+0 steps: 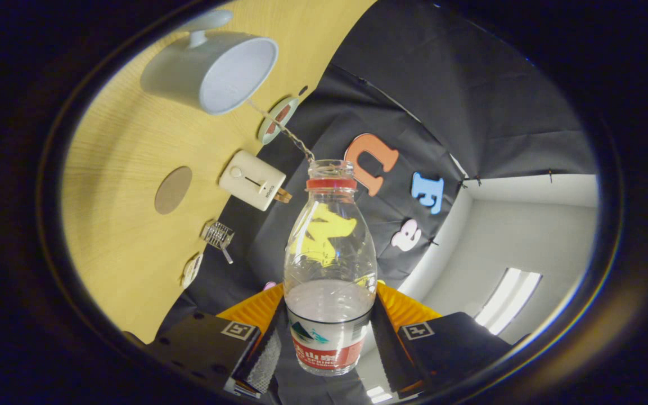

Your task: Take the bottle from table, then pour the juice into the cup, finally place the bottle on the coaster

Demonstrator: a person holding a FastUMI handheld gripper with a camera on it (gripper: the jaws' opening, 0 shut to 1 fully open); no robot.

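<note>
My gripper [329, 315] is shut on a clear plastic bottle [329, 247], its orange fingers [253, 310] pressing both sides near the label. The bottle has no cap and a red neck ring. It is tipped over, with clear liquid pooled low near my fingers. A thin stream runs from its mouth toward the open rim of a pale grey cup [211, 70], which stands on the wooden table [116, 146] beyond the bottle. A round brown coaster [173, 189] lies flat on the table, apart from the cup and nearer my fingers.
A white toaster-like box [252, 180] sits at the table's back edge beside the coaster. A small round dish [277, 119] stands between it and the cup. A small wire rack [218, 233] and a small round item [192, 270] lie along the same edge.
</note>
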